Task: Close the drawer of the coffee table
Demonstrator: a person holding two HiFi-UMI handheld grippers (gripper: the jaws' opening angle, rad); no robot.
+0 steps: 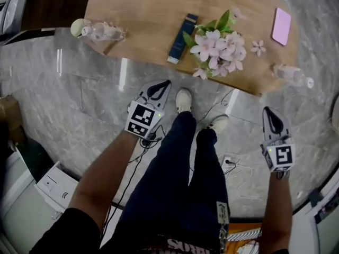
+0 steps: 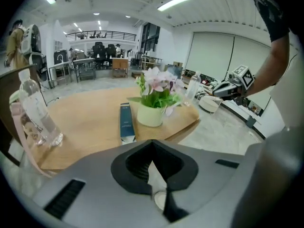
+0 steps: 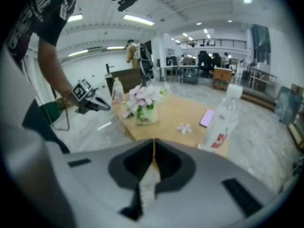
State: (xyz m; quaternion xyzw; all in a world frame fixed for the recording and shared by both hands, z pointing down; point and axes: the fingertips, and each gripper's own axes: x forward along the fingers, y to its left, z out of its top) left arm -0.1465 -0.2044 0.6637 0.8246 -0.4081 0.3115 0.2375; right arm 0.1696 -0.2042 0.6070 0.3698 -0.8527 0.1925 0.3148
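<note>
The wooden coffee table (image 1: pixel 143 15) lies ahead of me across the top of the head view, and no drawer shows in any view. My left gripper (image 1: pixel 163 83) hangs over the marble floor just short of the table's near edge, its jaws shut on nothing. My right gripper (image 1: pixel 268 111) hangs further right, below the table's right end, also shut and empty. The left gripper view looks over the shut jaws of the left gripper (image 2: pixel 152 142) onto the table top (image 2: pixel 90 122). In the right gripper view the right gripper (image 3: pixel 153 145) points at the table's right end (image 3: pixel 175 113).
On the table stand a pot of pink flowers (image 1: pixel 218 44), a dark blue box (image 1: pixel 181 37), a pink phone (image 1: pixel 281 26), a loose flower (image 1: pixel 258 47) and two clear bottles (image 1: pixel 100 32) (image 1: pixel 290 74). My legs (image 1: pixel 183 157) and floor cables (image 1: pixel 143 147) are between the grippers. White units (image 1: pixel 55 187) stand at lower left.
</note>
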